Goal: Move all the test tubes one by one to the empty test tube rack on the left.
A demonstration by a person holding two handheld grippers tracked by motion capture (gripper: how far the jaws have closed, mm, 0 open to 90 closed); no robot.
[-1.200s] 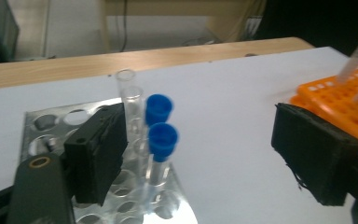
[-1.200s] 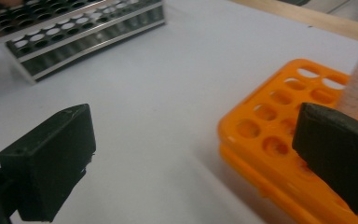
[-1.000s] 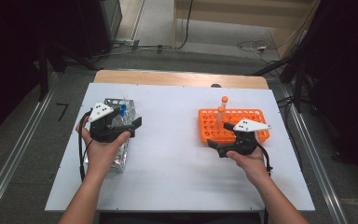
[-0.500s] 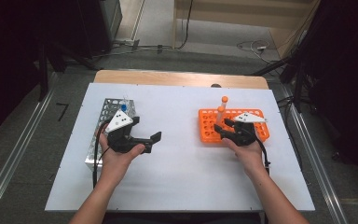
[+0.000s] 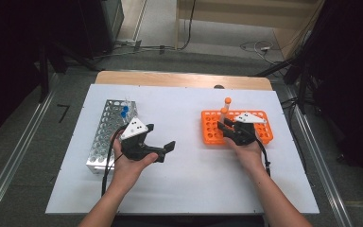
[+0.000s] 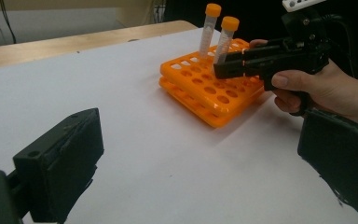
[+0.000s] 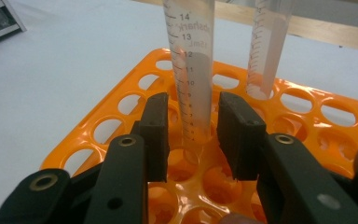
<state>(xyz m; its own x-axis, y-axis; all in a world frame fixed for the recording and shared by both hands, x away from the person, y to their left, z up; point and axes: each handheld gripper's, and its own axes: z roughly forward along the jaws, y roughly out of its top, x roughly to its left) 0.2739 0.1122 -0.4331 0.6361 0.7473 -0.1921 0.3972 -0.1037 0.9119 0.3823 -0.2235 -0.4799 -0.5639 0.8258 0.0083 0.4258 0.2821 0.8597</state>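
Two clear tubes with orange caps stand in the orange rack at the right. My right gripper reaches in low over the rack. Its jaws have just been closing around the nearer tube, which stands between the pads with a thin gap on each side. The farther tube stands one row behind. My left gripper hovers open and empty over the bare white table, pointing toward the orange rack. The left gripper view shows both tubes and the right gripper.
A perforated metal rack with blue-capped tubes lies at the table's left, just behind my left hand. The white tabletop ends in a wooden strip at the far edge. Dark equipment and cables sit on the floor beyond.
My left gripper moved right, off the metal rack and out over the table's middle. The right gripper slid in toward the tube and its jaws narrowed around it.
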